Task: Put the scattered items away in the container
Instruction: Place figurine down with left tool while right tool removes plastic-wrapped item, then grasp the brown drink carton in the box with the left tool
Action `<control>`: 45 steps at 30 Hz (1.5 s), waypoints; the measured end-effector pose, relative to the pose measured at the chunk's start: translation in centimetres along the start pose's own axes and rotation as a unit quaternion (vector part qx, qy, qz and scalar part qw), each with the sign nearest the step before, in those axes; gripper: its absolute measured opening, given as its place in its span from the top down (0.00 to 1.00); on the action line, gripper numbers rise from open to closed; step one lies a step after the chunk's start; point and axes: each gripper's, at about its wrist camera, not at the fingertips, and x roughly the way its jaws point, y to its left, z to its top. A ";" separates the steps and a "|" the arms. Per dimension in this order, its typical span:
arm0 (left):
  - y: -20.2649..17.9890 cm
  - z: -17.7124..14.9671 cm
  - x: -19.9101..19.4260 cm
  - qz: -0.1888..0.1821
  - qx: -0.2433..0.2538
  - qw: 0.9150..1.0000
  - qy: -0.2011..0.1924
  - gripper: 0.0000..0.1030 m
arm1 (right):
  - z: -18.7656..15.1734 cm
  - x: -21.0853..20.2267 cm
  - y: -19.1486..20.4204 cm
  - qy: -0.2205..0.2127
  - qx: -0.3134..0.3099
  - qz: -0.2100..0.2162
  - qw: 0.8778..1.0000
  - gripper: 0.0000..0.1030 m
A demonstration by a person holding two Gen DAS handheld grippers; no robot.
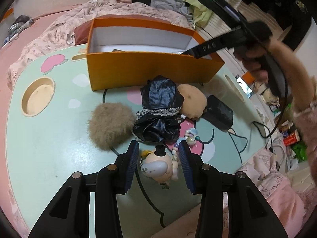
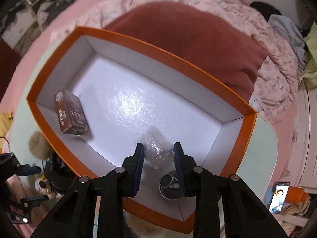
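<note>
An orange box (image 1: 138, 69) with a white inside (image 2: 150, 107) stands on the pale green table (image 1: 49, 138). My left gripper (image 1: 158, 148) is open around a small cartoon figurine with a black top hat (image 1: 158, 162), low over the table. My right gripper (image 2: 158, 148) is open over the box, its jaws either side of a bubble-wrapped item (image 2: 156, 146) lying inside. A brown carton (image 2: 71, 113) and a small metal tin (image 2: 170, 184) also lie in the box. A furry beige pompom (image 1: 111, 125), black lace cloth (image 1: 158, 107), tan plush (image 1: 193, 101), beads (image 1: 190, 136) and a black pouch (image 1: 218, 113) lie scattered.
The table has a round cup recess (image 1: 38, 97) at the left. Pink bedding (image 1: 79, 17) and a red cushion (image 2: 188, 43) lie behind the box. A cable (image 1: 277, 123) hangs from the right gripper. A phone (image 2: 278, 197) lies at the right.
</note>
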 end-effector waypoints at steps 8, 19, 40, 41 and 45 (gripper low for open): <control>0.3 0.0 -1.4 0.001 -0.004 1.000 -0.013 0.58 | -2.9 -5.0 0.3 -0.153 0.051 0.016 0.987 0.74; 1.2 1.9 -2.1 -0.026 -0.025 0.999 -0.017 0.58 | -9.3 -10.3 3.3 -0.228 0.061 0.131 0.963 0.74; 2.0 16.0 4.7 0.052 0.008 0.986 0.158 0.58 | -13.7 -7.0 4.0 -0.328 0.169 0.063 0.927 0.49; 2.0 16.0 4.9 0.058 0.008 0.985 0.162 0.58 | -13.8 -7.1 3.9 -0.330 0.169 0.062 0.927 0.49; 2.4 16.1 5.4 0.051 -0.006 0.984 0.168 0.54 | -13.9 -7.2 3.7 -0.328 0.170 0.071 0.927 0.49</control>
